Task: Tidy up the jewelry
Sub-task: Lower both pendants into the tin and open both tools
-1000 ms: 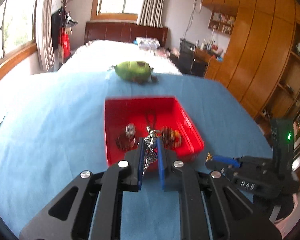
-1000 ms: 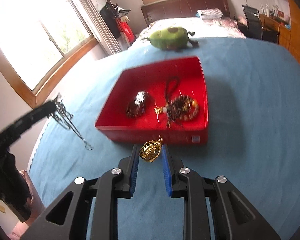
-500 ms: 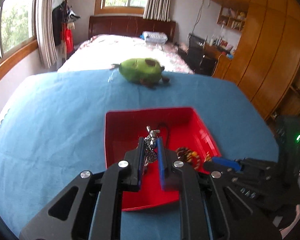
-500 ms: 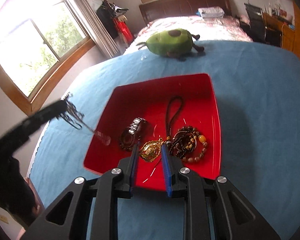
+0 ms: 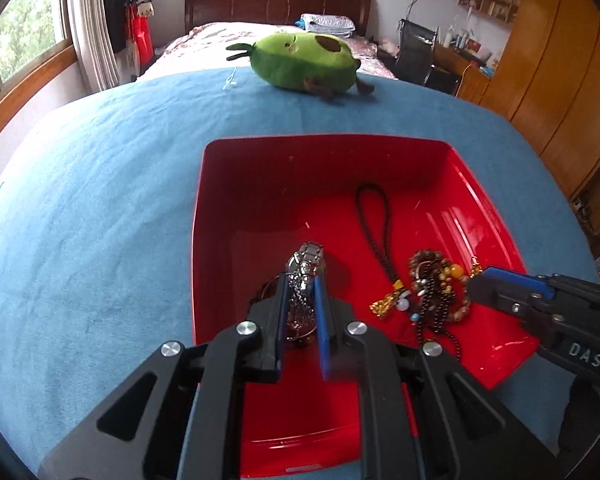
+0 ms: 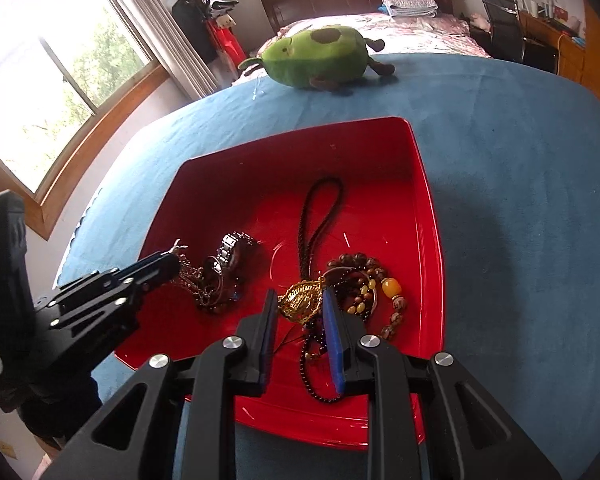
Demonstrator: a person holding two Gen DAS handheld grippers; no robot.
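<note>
A red tray lies on a blue cloth. My left gripper is shut on a silver chain, low over the tray's left part, just short of a metal-link watch. The right gripper is shut on a gold pendant, low over the tray next to a beaded bracelet. A black cord loop lies in the tray's middle.
A green avocado plush sits at the far edge of the blue cloth. Beyond it are a bed, windows on the left and wooden cabinets on the right. The two grippers stand side by side over the tray.
Both grippers have come forward and down from in front of the tray to low inside it, still holding the silver chain and the gold pendant.
</note>
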